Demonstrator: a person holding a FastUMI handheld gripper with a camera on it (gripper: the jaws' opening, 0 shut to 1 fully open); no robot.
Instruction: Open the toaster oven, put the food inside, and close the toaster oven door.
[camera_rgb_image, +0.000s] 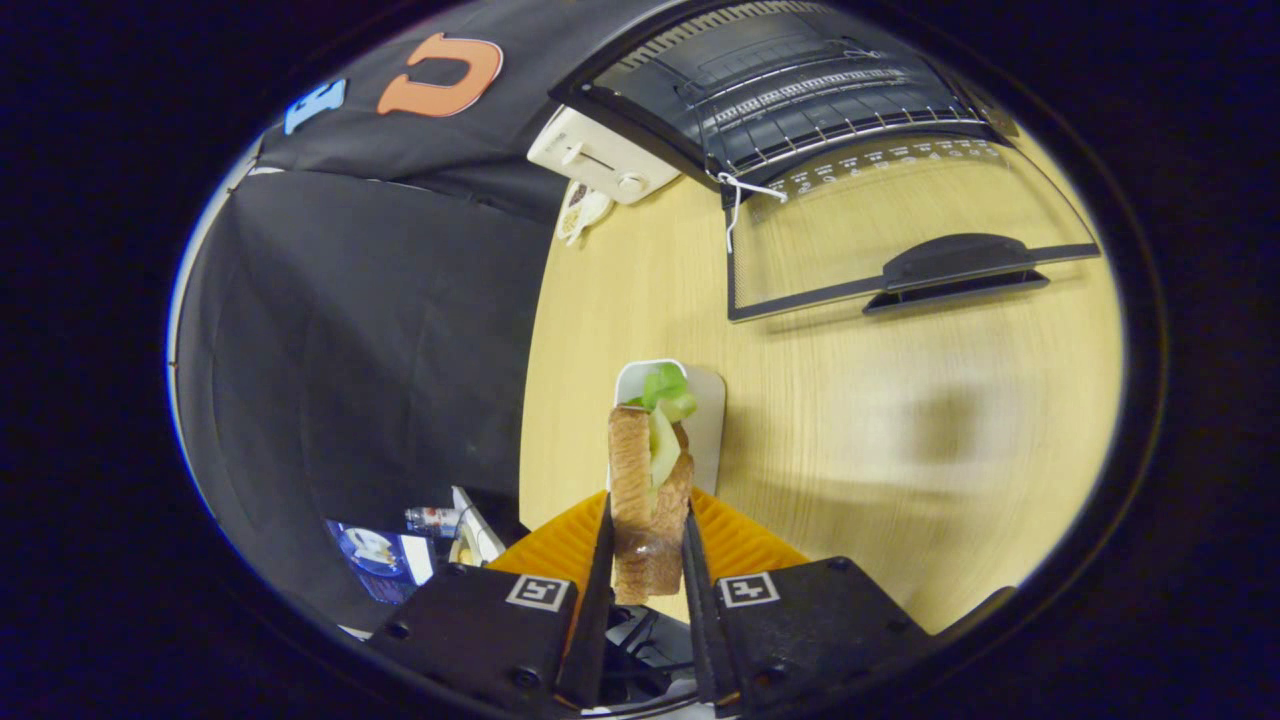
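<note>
A sandwich of toasted bread with green lettuce stands on edge between my fingers, and my gripper is shut on it, holding it above the table. Just beyond it a small white tray lies on the wooden table. Farther ahead the toaster oven stands with its glass door folded down flat onto the table, handle toward me. The wire rack inside the oven is bare.
A white pop-up toaster stands left of the oven, with a small packet beside it. The table's left edge drops off to the black cloth. Below it, on the floor, lie a bottle and some papers.
</note>
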